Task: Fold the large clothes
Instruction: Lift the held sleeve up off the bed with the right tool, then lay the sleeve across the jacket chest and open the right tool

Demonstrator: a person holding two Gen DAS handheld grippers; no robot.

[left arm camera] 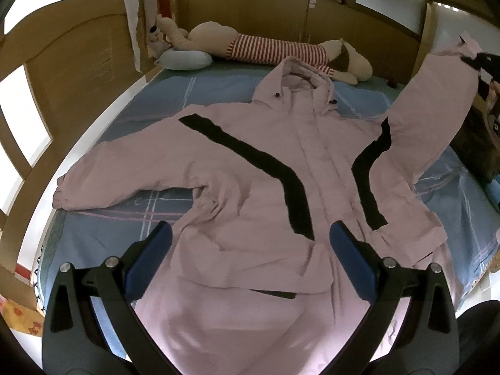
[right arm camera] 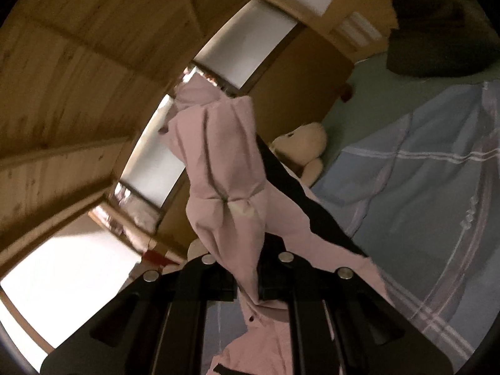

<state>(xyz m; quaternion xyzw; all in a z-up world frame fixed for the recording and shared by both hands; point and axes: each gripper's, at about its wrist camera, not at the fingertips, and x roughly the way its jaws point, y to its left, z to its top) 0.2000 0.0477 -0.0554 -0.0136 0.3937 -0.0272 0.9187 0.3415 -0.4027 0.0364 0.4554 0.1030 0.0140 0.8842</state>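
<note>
Matt pink jacket (left arm camera: 256, 168) cloth, lightly creased, with smooth black panels. Soft woven bed (left arm camera: 103, 234) cover, blue check. Plush toy (left arm camera: 281, 50) at twelve o'clock, fuzzy, striped knit. Satin wood headboard (left arm camera: 78, 53) at ten o'clock. Matt black plastic left tongs (left arm camera: 250, 247), blue rubbery pads (left arm camera: 147, 259), bright metal rivets.

A: Where is there room on the bed (left arm camera: 103, 234)?
B: At 9 o'clock, bare sheet below the flat sleeve (left arm camera: 125, 178); at 3 o'clock, a strip past the raised sleeve (left arm camera: 431, 109).
A: And what blocks?
B: The jacket (left arm camera: 265, 172) fills the middle. At 12 o'clock the plush dog (left arm camera: 275, 50) and pillow (left arm camera: 184, 59) line the wooden wall (left arm camera: 250, 15).
</note>
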